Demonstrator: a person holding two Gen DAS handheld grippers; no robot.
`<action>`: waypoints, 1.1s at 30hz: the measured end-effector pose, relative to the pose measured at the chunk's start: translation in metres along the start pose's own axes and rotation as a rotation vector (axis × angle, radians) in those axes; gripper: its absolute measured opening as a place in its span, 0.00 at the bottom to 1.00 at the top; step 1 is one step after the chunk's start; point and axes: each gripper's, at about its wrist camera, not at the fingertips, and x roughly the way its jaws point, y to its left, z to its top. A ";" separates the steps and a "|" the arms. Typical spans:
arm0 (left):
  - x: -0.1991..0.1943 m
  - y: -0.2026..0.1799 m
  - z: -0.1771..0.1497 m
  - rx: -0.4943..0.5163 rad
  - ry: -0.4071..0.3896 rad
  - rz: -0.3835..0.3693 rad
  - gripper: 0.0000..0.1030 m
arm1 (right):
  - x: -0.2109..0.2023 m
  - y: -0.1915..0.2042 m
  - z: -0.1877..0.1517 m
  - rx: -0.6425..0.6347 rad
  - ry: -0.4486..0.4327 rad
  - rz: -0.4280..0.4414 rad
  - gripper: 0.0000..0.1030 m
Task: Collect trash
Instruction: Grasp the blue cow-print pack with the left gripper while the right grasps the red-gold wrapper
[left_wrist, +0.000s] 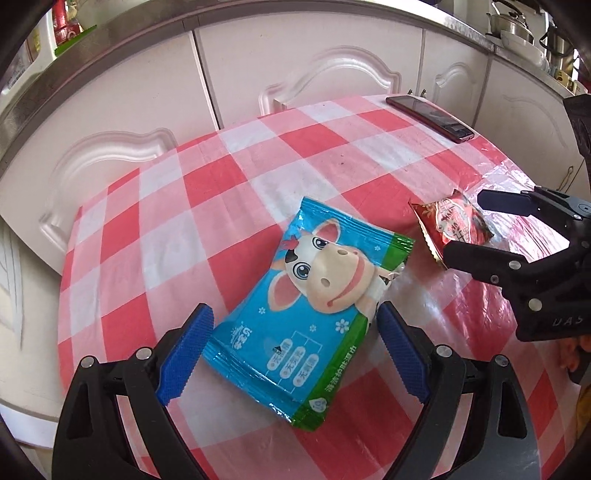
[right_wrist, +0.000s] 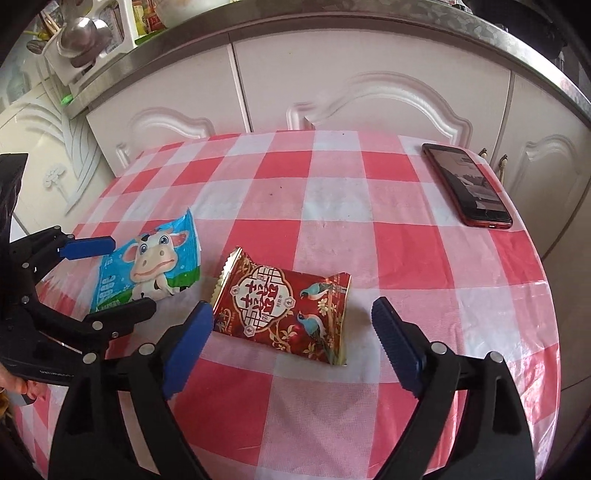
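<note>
A blue wet-wipe packet with a cartoon cow (left_wrist: 314, 295) lies flat on the red-and-white checked tablecloth (left_wrist: 221, 177). My left gripper (left_wrist: 295, 321) is open, its blue pads on either side of the packet's near end. A red snack wrapper with birds (right_wrist: 284, 310) lies to the right of the cow packet (right_wrist: 147, 266). My right gripper (right_wrist: 293, 314) is open with its fingers straddling the wrapper. The right gripper (left_wrist: 465, 229) also shows in the left wrist view around the red wrapper (left_wrist: 454, 221), and the left gripper (right_wrist: 125, 277) shows in the right wrist view.
A dark phone with a red case (right_wrist: 467, 186) lies at the table's far right edge; it also shows in the left wrist view (left_wrist: 430, 118). White cabinet doors (right_wrist: 369, 96) under a steel counter stand just behind the table. Pots (left_wrist: 513, 26) sit on the counter.
</note>
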 end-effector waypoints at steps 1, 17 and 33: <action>0.002 -0.001 0.001 0.003 0.002 -0.003 0.87 | 0.002 -0.001 0.001 0.005 0.007 -0.002 0.88; 0.003 -0.012 0.004 -0.026 -0.036 -0.082 0.61 | 0.007 0.004 0.003 -0.046 0.001 -0.042 0.68; -0.027 -0.006 -0.028 -0.235 -0.051 -0.021 0.52 | 0.002 -0.006 0.001 0.002 -0.032 0.054 0.37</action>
